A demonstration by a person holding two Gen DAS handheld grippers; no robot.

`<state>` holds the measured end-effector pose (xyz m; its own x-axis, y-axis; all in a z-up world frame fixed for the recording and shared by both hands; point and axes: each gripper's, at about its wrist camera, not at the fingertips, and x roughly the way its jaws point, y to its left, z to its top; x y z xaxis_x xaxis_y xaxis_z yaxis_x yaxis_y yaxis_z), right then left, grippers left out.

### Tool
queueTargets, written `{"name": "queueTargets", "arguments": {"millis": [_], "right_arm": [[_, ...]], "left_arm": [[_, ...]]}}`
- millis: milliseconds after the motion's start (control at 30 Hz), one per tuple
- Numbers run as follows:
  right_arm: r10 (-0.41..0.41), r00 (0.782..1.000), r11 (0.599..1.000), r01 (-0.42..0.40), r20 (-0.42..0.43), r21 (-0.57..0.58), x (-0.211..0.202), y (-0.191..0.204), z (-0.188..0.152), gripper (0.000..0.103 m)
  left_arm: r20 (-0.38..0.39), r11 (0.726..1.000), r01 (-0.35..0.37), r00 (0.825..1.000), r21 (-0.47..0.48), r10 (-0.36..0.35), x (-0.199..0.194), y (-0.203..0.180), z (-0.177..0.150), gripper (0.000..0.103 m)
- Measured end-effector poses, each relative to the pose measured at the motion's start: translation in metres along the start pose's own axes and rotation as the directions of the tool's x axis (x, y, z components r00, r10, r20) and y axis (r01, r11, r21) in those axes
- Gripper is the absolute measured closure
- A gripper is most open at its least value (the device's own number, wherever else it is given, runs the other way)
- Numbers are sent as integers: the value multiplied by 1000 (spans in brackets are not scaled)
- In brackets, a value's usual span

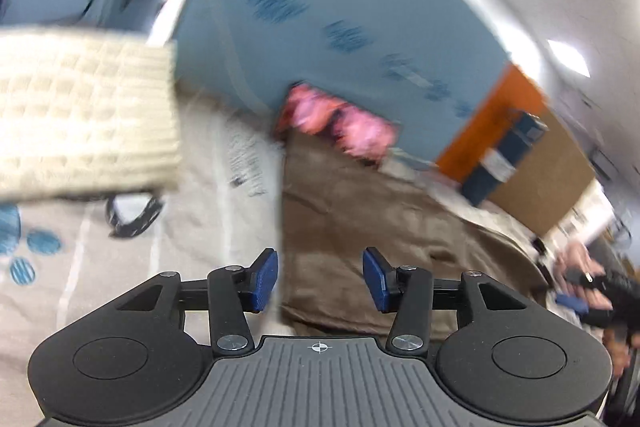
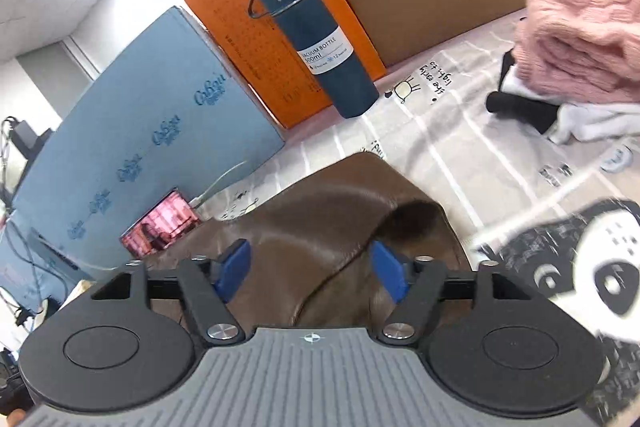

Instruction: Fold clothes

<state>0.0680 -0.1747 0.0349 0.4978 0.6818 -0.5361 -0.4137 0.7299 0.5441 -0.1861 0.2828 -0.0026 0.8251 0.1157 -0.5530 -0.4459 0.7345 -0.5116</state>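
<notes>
Brown garment [image 2: 340, 211] is lying soft, limp, light; both claws [image 1: 320, 281] [image 2: 312, 273] are hanging released; pinching a hem edge looks best.

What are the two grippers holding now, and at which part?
Nothing. The left gripper and right gripper both stand open above the brown fuzzy garment, fingers not pressing it.

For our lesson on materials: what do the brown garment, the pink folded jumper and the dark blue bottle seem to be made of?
Brown garment: probably plush or velvet, soft sheen on its folds.
Pink folded jumper: chunky knitted wool or acrylic, cable ridges.
Dark blue bottle: likely matte-coated metal; label reads vacuum bottle.
</notes>
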Motion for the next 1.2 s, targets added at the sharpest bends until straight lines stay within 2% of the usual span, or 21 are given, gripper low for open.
{"name": "queueTargets", "arguments": {"millis": [100, 200, 300, 367, 433, 467, 500, 533, 600, 700, 767, 833, 933, 1033, 1133, 1167, 1200], "right_arm": [[-42, 999, 999, 42, -24, 16, 22, 0, 6, 35], [-72, 997, 997, 72, -3, 20, 39, -1, 6, 35], [-35, 999, 999, 34, 26, 35, 47, -9, 2, 35], [-8, 999, 999, 6, 32, 50, 51, -15, 0, 35], [18, 999, 998, -20, 37, 60, 54, -20, -1, 35], [25, 999, 998, -27, 41, 51, 54, -20, -2, 35], [33, 999, 999, -35, 44, 41, 53, -19, -2, 36], [40, 998, 999, -42, 47, 32, 53, -19, -3, 37], [65, 997, 998, -66, 37, 21, 53, -19, -2, 39], [143, 990, 989, -143, -1, 37, 55, -24, 0, 42], [167, 986, 985, -167, 19, 46, 53, -27, 3, 42], [166, 985, 984, -169, 54, 58, 51, -32, 8, 42], [114, 990, 989, -121, 84, 87, 54, -45, 16, 43], [88, 994, 989, -95, 60, 115, 61, -52, 19, 43], [53, 997, 996, -57, 63, 65, 58, -48, 17, 46], [42, 998, 998, -44, 53, 41, 56, -45, 17, 44], [34, 999, 999, -35, 41, 17, 54, -43, 17, 38]], "left_arm": [[-27, 999, 11, 1000, -33, -11, 9, 5, -4, 56], [-6, 996, 86, 996, -25, -86, 7, 2, -4, 56], [14, 989, 149, 989, 18, -149, 3, -7, -1, 54], [-12, 984, 177, 984, 26, -177, 10, -13, 0, 54], [-24, 988, 133, 991, 75, -132, 19, -20, -2, 58], [-28, 989, 105, 994, 104, -103, 23, -24, -3, 72], [-31, 988, 80, 997, 128, -77, 26, -27, -4, 98], [-33, 987, 57, 998, 150, -53, 29, -29, -6, 99], [-16, 986, 61, 998, 153, -59, 26, -30, -7, 100], [24, 984, 132, 990, 116, -136, 11, -30, -4, 100], [45, 978, 170, 983, 119, -176, -1, -32, -4, 100], [14, 981, 127, 991, 148, -131, -2, -34, -12, 100], [-60, 983, 72, 996, 171, -63, 6, -31, -30, 99], [-66, 960, 14, 998, 279, 4, 14, -40, -38, 97], [-43, 908, -51, 996, 416, 75, 11, -59, -36, 88], [-27, 889, -75, 995, 451, 98, 9, -63, -33, 78], [4, 873, -102, 993, 477, 114, 6, -68, -31, 63]]}}
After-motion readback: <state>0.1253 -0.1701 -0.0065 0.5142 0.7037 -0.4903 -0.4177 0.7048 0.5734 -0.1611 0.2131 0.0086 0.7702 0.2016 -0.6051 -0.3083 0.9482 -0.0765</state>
